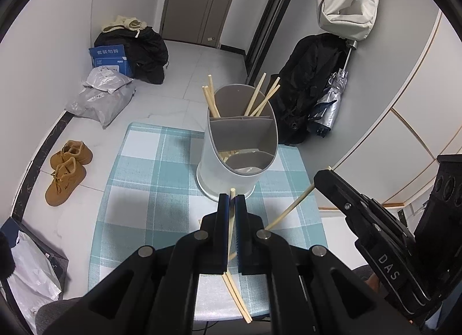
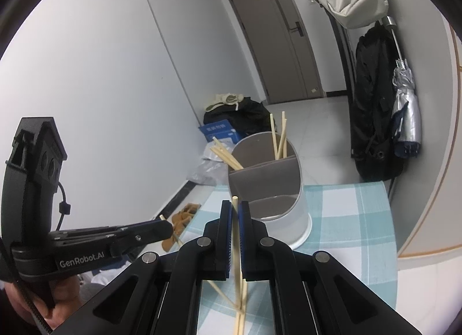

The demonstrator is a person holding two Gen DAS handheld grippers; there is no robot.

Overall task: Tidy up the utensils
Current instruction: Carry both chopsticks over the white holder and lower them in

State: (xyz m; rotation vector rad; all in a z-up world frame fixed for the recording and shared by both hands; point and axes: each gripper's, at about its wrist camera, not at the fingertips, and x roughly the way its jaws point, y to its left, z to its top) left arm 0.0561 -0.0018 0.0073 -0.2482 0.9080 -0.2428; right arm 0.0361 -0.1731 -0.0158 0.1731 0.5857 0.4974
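The left gripper [image 1: 232, 200] is clamped on a single wooden chopstick [image 1: 230, 225], its pads pressed tight against it. That chopstick runs lengthwise between the fingers, its tip poking just past them toward the utensil holder [image 1: 231, 173], its other end trailing back under the gripper body. The right gripper [image 2: 234, 206] likewise pinches one chopstick [image 2: 237, 248], whose long axis follows the fingers, its tip rising a little above them and aimed at the holder; in the left wrist view this stick [image 1: 291, 206] slants down and away from the holder toward the left gripper.

Two loose chopsticks [image 1: 236, 297] lie on the checked tablecloth [image 1: 144, 190] on the near side of the holder, under the left gripper, slanting side by side with one end at the table's near edge.

The holder is a white oval tub with a grey divided insert, standing upright near the far edge of the cloth. Its two rear compartments hold chopsticks [image 1: 261, 98] leaning outward, some left and some right; the large front compartment is open toward the grippers, with pale pieces low inside that I cannot make out. The cloth to the left of the holder is bare, and the right edge of the table lies close beside it
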